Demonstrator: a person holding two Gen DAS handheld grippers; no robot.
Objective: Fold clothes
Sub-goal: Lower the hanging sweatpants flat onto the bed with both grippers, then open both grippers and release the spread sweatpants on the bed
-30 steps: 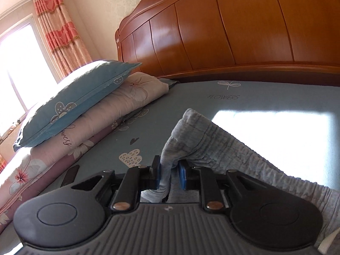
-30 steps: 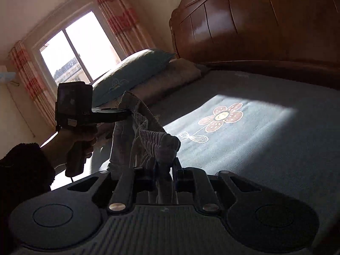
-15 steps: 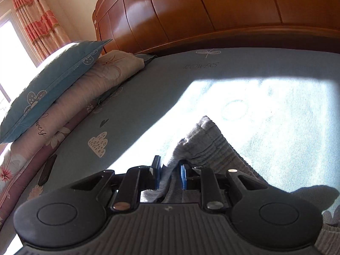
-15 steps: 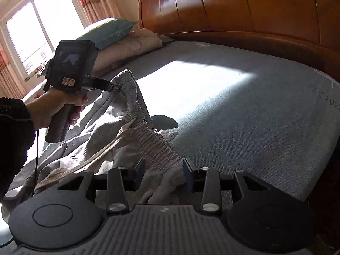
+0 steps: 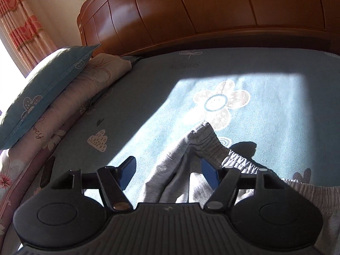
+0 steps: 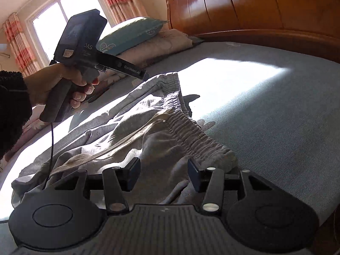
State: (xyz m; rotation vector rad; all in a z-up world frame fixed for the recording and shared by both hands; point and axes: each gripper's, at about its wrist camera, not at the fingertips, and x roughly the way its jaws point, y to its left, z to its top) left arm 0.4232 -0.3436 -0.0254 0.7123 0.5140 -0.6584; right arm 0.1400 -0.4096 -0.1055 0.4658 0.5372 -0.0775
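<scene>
- Grey jersey sweatpants (image 5: 204, 148) lie on the bed (image 5: 148, 97) in the left wrist view, the elastic waistband bunched at the edge of a sunlit patch, close to a printed flower (image 5: 221, 102).
- We see the left gripper (image 5: 169, 167) with its blue-padded fingers (image 5: 127, 167) spread wide; a ridge of cloth rises between them, but neither pad presses it, so we hold nothing here.
- We judge that the garment has just been set down for spreading, and folding proper has not begun.
- Pillows (image 5: 48, 85) are stacked at the left near the wooden headboard (image 5: 212, 12), well apart from the cloth.
- From the right wrist view, we see the sweatpants (image 6: 127, 131) sprawled and creased across the bed (image 6: 265, 106), waistband running away from us, a pale drawstring (image 6: 110, 148) trailing over the fabric.
- Our right gripper (image 6: 164, 172) is likewise released, fingers (image 6: 133, 172) parted low over the waistband's near end, the cloth lying loose between them.
- Our left hand (image 6: 55, 89) grips its handle upright, the left gripper's fingers slanting down toward the far waistband corner, tips just above it.
- Next, we think, we need to smooth the wrinkles, then pinch a waistband corner or side seam with each gripper and lay one leg over the other.
</scene>
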